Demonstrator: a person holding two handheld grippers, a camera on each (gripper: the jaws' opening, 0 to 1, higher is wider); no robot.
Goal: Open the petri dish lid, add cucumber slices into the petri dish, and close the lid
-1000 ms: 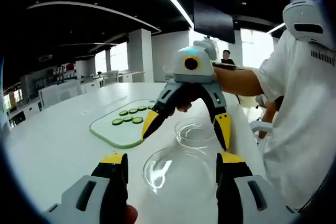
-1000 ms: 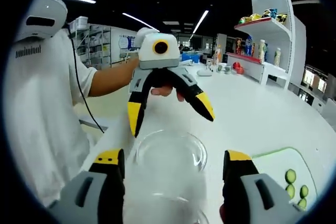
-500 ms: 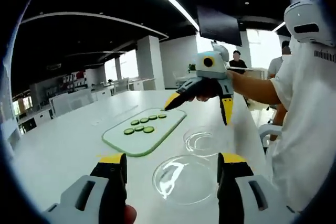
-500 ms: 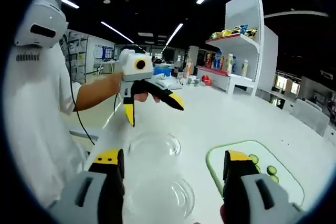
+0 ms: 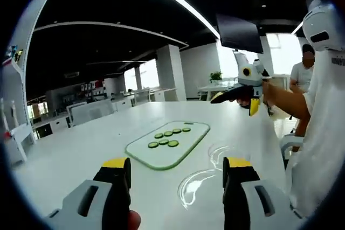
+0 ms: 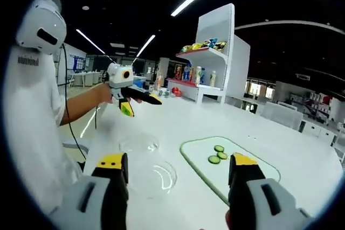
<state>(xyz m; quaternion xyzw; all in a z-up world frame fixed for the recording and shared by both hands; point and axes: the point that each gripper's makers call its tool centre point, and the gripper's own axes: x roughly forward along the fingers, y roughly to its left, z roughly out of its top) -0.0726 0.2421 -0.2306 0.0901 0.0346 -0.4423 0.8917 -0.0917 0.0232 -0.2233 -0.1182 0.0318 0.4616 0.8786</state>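
Left gripper [image 5: 175,173] low over a white tabletop [image 5: 75,149], jaws spread wide and holding nothing. Just beyond the jaw tips in the left gripper view, two clear glass pieces lying flat on the tabletop — a nearer one [image 5: 200,186] between the jaws and a farther one [image 5: 225,153] close behind it, side by side; which is lid [image 5: 200,186] and which is petri dish [image 5: 225,153] cannot be told from here. To their left, a pale green cutting board [image 5: 180,146] carrying a cluster of cucumber slices [image 5: 164,141] in two short rows. Farther off at upper right, the right gripper [image 5: 237,100] held up above the tabletop in a person's hand [image 5: 264,91], jaws apart and empty.

Right gripper view: jaws wide as well, nothing between them. Two glass pieces on the tabletop ahead, the nearer [image 6: 152,176] toward the left jaw, the farther [image 6: 139,144] just behind. Cutting board [image 6: 226,165] to the right, partly behind the right jaw, three slices [image 6: 216,155] visible on it. Left gripper [image 6: 137,103] raised at upper left, jaws open. White shelf [image 6: 215,52] with coloured items in the background.
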